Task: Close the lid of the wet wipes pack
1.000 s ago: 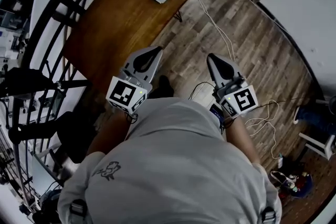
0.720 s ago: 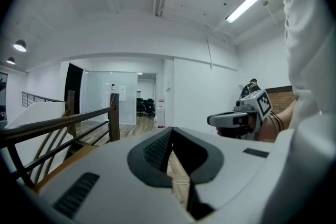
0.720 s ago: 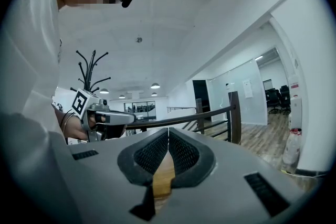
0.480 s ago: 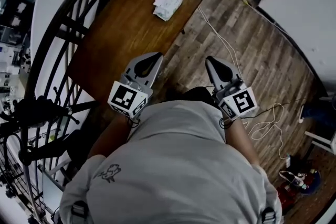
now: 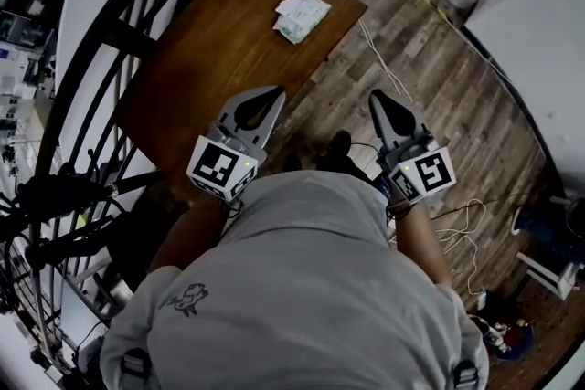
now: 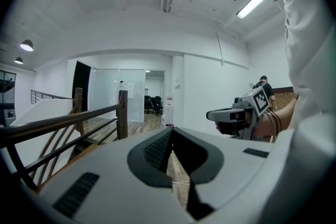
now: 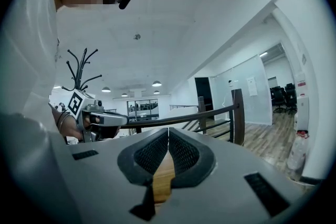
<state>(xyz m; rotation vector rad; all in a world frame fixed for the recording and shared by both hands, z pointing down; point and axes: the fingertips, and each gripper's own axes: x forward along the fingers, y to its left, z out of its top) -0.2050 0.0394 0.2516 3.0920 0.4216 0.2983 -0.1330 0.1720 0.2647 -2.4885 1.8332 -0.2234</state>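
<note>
At the far end of the table [image 5: 206,50], near its right corner, we find the wet wipes pack [image 5: 302,16], ahead of both tongs and well apart from them. We judge the left gripper [image 5: 272,94], over the table's near edge, nearer than the right gripper [image 5: 377,98], which is over the floor. Both jaw pairs are pressed together and empty.

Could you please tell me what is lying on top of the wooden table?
A wet wipes pack lies near the far right corner of the wooden table; the rest in view is bare. The near end is hidden behind the left gripper and the person.
</note>
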